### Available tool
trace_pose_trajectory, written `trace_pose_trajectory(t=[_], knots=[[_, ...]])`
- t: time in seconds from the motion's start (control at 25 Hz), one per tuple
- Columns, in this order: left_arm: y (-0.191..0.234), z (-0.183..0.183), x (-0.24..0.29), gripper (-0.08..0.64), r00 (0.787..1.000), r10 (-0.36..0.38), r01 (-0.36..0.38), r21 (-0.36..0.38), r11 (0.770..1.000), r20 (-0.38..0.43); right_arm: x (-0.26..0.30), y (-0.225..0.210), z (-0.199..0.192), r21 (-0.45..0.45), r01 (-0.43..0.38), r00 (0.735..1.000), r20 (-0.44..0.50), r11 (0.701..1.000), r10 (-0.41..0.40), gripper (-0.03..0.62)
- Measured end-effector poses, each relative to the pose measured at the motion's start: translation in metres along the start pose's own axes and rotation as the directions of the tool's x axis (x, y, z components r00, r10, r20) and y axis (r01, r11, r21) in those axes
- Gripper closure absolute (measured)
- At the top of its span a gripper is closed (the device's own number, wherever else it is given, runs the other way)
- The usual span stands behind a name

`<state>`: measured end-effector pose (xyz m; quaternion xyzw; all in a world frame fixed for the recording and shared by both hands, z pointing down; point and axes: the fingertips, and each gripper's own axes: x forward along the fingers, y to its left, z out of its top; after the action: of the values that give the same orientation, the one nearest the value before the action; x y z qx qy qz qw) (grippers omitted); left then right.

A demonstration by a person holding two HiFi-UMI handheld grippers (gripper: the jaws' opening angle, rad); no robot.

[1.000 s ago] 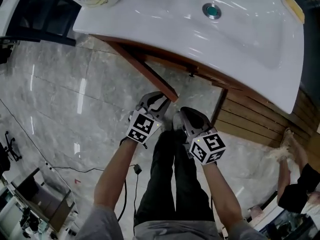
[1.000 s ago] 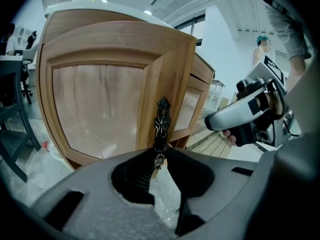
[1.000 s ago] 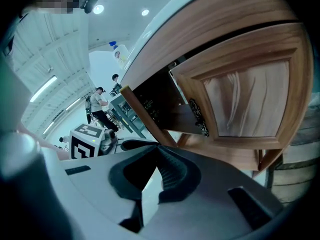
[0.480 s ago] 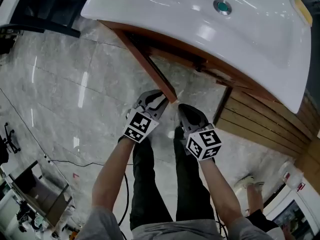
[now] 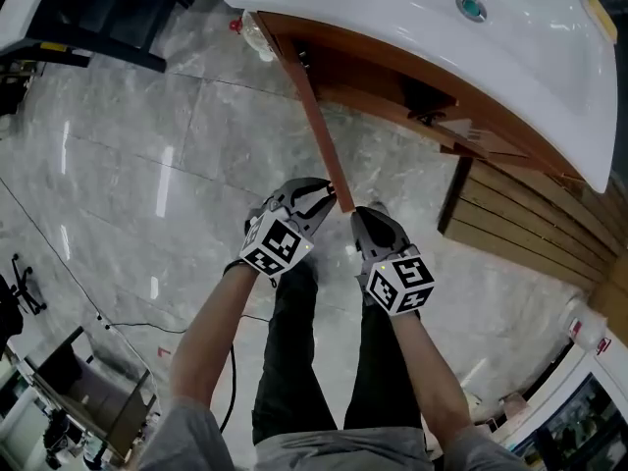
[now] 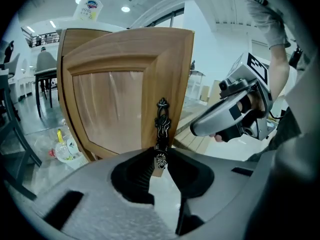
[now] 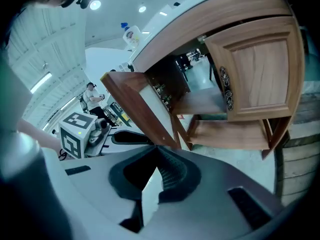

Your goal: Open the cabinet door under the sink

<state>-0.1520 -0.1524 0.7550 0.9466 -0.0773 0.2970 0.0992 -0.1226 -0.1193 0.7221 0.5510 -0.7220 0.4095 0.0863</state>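
Wooden cabinet door (image 5: 316, 126) under the white sink (image 5: 392, 27) stands swung out wide, roughly square to the cabinet front, so the opening looks mostly done. The right gripper view shows the shelf (image 7: 200, 104) inside exposed. Judging by this, what is left is maybe a little more swing, then letting go. A 2nd door (image 7: 255, 69) at the cabinet's right side is shut.

Left gripper (image 6: 160, 159) is clamped on the dark ornate handle (image 6: 162, 121) near the door's free edge, with the handle's low end between the jaws. Right gripper (image 7: 159, 151) has its jaws together and holds nothing; the door's lower free corner sits just past its tips. In the head view the 2 grippers flank the door's free edge, 1 on each side.
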Motion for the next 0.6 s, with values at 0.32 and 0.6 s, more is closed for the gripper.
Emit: trace_pose_trajectory(t=[0.32,0.6], knots=[[0.024,-0.039,-0.051,0.479,0.997,-0.009,0.017,0.098,0.995,-0.083,0.029,0.058,-0.017,0.009,-0.024,1.0,0.009,1.0,0.024,0.583],[0.053,-0.061,-0.086,0.495,0.994,0.069,-0.062,0.084,0.995,-0.085,0.053,0.089,-0.015,0.0,-0.037,0.999,0.006,0.999,0.037,0.583]])
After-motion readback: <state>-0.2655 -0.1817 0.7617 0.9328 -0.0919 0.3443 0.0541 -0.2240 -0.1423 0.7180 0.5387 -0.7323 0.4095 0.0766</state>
